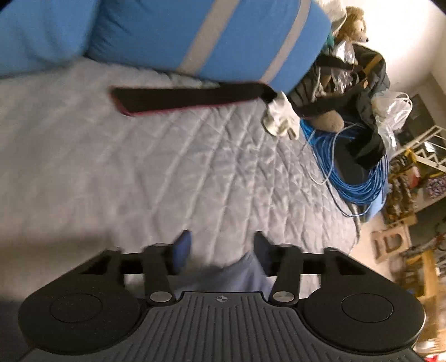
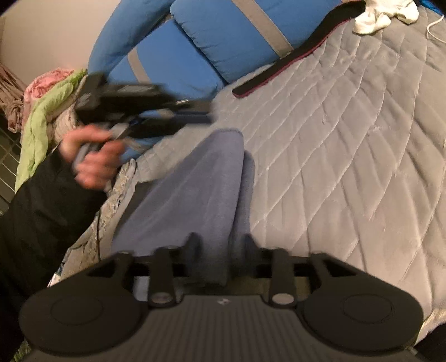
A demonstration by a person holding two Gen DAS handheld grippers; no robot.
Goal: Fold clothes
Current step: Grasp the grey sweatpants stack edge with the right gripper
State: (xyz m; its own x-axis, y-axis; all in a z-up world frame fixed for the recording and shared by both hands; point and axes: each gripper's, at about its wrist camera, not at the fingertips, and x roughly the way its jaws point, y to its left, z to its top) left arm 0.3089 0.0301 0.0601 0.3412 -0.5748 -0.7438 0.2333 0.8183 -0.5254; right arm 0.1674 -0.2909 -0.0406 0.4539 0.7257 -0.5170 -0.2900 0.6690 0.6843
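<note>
**Folded blue cloth on a quilted grey bed, both claws apart**

A grey bed [image 1: 139, 167] with a diamond-stitched quilt fills both views. Large blue cushions [image 1: 211, 36] with pale grey stripes stand along its far side. In the left wrist view the room beyond the bed's right edge is crowded with shelves and clutter. A dark jacket [image 1: 362, 92], a coil of blue cable [image 1: 359, 183] and a soft toy bear [image 1: 354, 25] lie heaped at that end of the bed. A long black strap [image 1: 189, 98] with a red edge lies flat in front of the cushions, a white sock [image 1: 278, 117] at its end.

The blue cloth [image 2: 195, 189], soft and fleecy, lies folded into a long narrow shape on the near part of the bed. Its near end reaches between the fingers of the right claw [image 2: 220, 250], which stand wide, on either side of the cloth without clearly pinching it.

The left claw [image 2: 206, 111], blurred, is gripped by a bare hand [image 2: 92, 156] with a black sleeve [image 2: 47, 206], and hangs above the cloth's far end. In its own view the left claw [image 1: 220, 250] stands partly open, a corner of the cloth below it.
</note>
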